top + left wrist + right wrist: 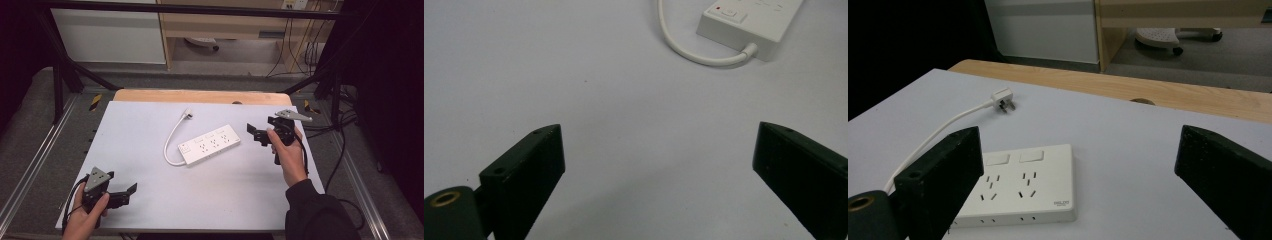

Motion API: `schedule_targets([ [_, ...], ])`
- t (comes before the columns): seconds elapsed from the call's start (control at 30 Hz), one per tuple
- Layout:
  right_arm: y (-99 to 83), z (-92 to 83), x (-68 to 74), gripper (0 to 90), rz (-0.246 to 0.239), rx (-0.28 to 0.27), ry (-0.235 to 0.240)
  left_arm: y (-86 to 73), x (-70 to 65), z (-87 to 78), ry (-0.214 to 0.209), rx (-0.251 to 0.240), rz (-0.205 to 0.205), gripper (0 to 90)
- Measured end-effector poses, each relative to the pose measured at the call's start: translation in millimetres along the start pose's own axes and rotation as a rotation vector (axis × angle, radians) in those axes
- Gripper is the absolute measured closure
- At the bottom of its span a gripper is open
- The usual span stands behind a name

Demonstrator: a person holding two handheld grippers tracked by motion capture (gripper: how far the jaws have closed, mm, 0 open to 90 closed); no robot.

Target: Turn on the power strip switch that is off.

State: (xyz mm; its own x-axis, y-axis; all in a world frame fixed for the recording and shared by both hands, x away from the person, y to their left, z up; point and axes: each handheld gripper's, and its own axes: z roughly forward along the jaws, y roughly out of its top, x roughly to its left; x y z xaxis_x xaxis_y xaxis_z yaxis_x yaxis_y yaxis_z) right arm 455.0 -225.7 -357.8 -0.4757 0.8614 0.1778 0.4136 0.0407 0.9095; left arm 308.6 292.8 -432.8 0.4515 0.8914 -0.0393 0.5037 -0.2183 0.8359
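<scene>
High view: both the left gripper (pixel 131 191) and right gripper (pixel 256 135) stand wide open and empty, the power strip (pixel 209 145) untouched, so handling appears not yet begun.

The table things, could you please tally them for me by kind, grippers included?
Power strip, white, with cord and plug: 1
Grippers, black, left and right, both open: 2
Total: 3
</scene>
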Motion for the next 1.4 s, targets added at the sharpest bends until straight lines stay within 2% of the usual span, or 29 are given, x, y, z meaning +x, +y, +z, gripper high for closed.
schedule_targets([
  [0.5, -9.7, -33.0, -16.7, 4.8, -0.015, -0.037, -0.020, -0.2, 0.1, 0.0, 0.001, 0.000, -0.002, 6.6],
  [0.77, -22.2, -55.3, -18.7, 4.8, -0.031, -0.054, -0.039, 0.0, -0.3, 0.2, 0.001, 0.002, 0.001, 6.5],
  [1.03, -43.4, -79.7, -17.5, 4.8, -0.043, -0.091, -0.065, 0.1, -0.8, 0.2, 0.002, 0.001, 0.006, 6.5],
  [1.4, -88.5, -94.7, -13.7, 5.2, -0.033, -0.064, -0.079, 0.0, -1.9, 0.6, -0.001, 0.005, 0.008, 6.5],
])
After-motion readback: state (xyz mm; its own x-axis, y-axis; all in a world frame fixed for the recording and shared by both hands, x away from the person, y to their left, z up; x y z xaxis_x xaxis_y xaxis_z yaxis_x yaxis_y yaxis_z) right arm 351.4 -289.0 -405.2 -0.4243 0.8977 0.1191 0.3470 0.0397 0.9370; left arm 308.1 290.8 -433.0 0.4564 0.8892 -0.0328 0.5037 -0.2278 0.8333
